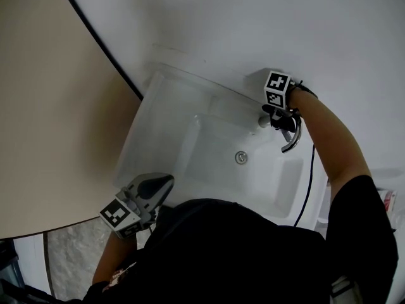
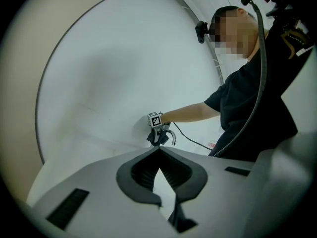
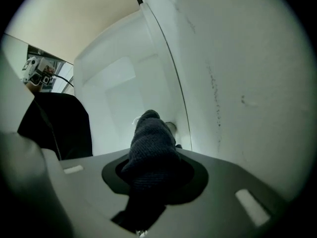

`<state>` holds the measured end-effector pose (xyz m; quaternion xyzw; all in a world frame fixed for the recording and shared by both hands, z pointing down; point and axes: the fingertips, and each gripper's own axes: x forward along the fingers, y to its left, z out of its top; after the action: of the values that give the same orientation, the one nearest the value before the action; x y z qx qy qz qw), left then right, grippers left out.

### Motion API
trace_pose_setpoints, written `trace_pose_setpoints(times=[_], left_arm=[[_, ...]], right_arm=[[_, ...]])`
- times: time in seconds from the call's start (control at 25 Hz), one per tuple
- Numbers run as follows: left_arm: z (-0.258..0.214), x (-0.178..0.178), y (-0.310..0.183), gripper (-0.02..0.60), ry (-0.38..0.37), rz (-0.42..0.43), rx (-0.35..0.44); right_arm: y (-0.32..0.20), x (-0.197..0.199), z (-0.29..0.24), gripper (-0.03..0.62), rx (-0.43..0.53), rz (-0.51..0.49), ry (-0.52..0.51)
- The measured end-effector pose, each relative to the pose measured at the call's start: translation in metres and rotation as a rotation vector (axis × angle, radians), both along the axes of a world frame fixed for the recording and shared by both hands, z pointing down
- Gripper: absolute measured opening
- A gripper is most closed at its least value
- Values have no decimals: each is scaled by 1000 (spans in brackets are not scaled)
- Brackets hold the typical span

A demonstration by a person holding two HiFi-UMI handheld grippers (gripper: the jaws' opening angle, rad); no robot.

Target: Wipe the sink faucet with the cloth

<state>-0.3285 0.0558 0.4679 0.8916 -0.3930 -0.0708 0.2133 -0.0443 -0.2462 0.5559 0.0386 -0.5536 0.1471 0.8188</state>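
R tongs (image 3: 151, 175) pinched a dark knit cloth (image 3: 148, 138): jaws part-spread round the wad, pads pressing it, the bulk bulging out past the tips. They pointed steeply down at the back of the sink (image 1: 158, 88), by the wall. The faucet (image 1: 290, 141) lay right ahead of & under them. In the R gripper view a pale bit of it showed just past the cloth's tip; cloth at or just beside it, contact not confirmable. In the head view the spout curved from its base at the wall out over the basin twd the person, so its long axis prob. ran away from the tongs' tip, base first. A wipe would likely follow that curve. L tongs (image 2: 159, 157) were pressed together, nothing in them, held level at the sink's near front edge, well apart from the faucet. R hand was far nearer.
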Motion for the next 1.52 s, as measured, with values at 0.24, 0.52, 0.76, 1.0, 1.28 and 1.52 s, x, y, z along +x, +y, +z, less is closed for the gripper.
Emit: trace_pose_setpoints(times=[0.24, 0.52, 0.76, 1.0, 1.28, 1.52], left_arm=[[-3, 8, -4, 0, -5, 0, -19], [-29, 45, -34, 0, -48, 82, -36], [-42, 77, -41, 0, -87, 148, -49], [-55, 91, -32, 0, -93, 100, -71], [-66, 107, -27, 0, -160, 85, -102], [-69, 122, -30, 0, -179, 102, -104]], right_arm=[[4, -18, -58, 101, 255, 73, -542], [50, 2, -135, 95, 492, 333, -1263], [66, 39, -133, 97, 617, 476, -1504], [13, 81, -125, 97, 739, 755, -1601], [-51, 64, -72, 91, 730, 945, -1521], [-34, 59, -16, 72, 627, 810, -1276]])
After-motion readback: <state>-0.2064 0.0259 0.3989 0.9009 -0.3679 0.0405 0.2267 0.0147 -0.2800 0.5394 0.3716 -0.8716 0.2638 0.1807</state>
